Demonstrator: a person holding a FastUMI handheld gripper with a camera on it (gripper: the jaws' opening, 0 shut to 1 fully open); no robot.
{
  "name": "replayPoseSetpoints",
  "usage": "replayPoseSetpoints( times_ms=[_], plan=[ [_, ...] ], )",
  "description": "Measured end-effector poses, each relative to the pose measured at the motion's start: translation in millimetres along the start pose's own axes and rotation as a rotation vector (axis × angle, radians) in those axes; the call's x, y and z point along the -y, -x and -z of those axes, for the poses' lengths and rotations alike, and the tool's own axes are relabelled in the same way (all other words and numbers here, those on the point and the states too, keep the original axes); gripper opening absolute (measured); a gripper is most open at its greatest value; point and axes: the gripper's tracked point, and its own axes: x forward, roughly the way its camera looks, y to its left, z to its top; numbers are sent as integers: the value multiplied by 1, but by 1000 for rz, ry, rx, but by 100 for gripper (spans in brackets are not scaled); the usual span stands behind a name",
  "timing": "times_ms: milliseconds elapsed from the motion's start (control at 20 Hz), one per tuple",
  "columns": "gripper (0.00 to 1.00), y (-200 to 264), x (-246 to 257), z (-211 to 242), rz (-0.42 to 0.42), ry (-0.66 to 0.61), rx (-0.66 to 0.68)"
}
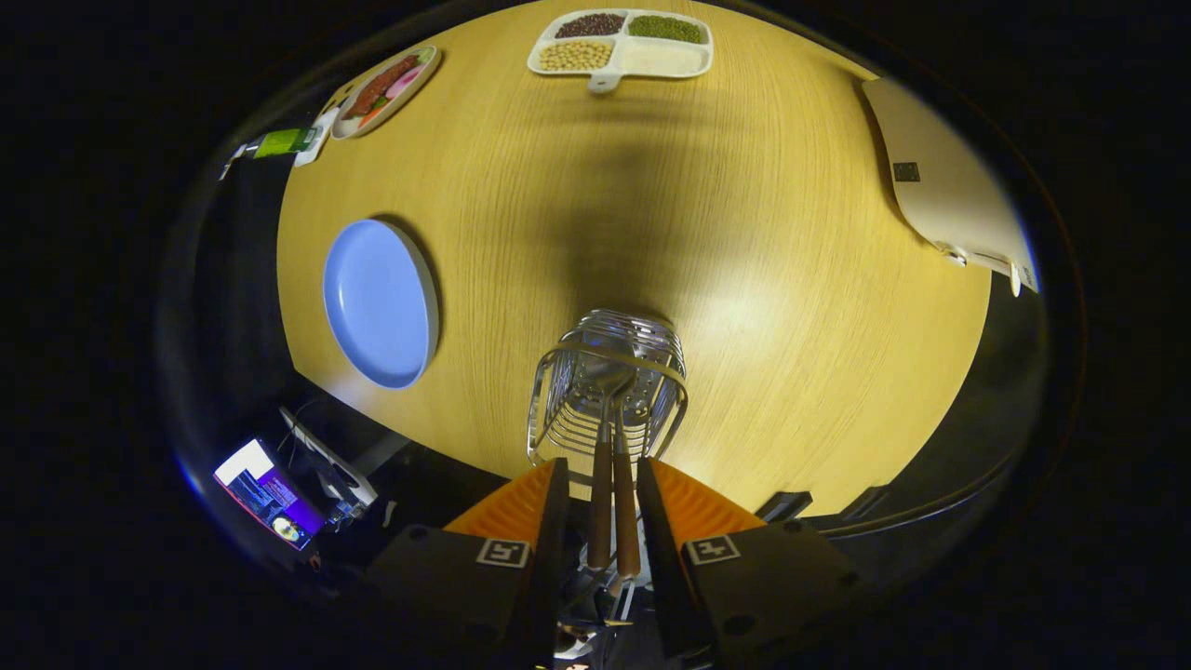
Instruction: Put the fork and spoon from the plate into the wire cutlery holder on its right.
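Gripper view: gripper (603, 475) fingers clamp both wooden handles, fork (624, 484) and spoon (601, 465) heads inside wire cutlery holder (549, 400) just ahead

We are finding no words, brand names or numbers that can be read anywhere. We are seeing two small square coded markers, black-and-white patterns rather than lettering, one on each side of the gripper (596, 484) body, just behind its fingers. We are also noticing a small dark square tag on the pale flat board (940, 191) lying at the far right side of the desk (744, 233), possibly another marker, but it is too small for us to tell. The green packet (284, 141) beside the food plate (386, 90) is showing no legible print.
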Motion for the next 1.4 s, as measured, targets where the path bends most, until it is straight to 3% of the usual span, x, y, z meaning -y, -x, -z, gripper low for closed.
replayPoseSetpoints(
  times_ms=[100,250,350,550,850,1400],
  plan=[
    [60,9,-8,-7,-16,16,119],
    [90,38,-22,-14,-11,63,339],
    [100,65,-32,-18,-4,74,503],
    [100,118,-57,-15,-31,49,820],
    [99,179,-69,11,63,131,1184],
    [100,247,-64,58,16,164,1480]
  ],
)
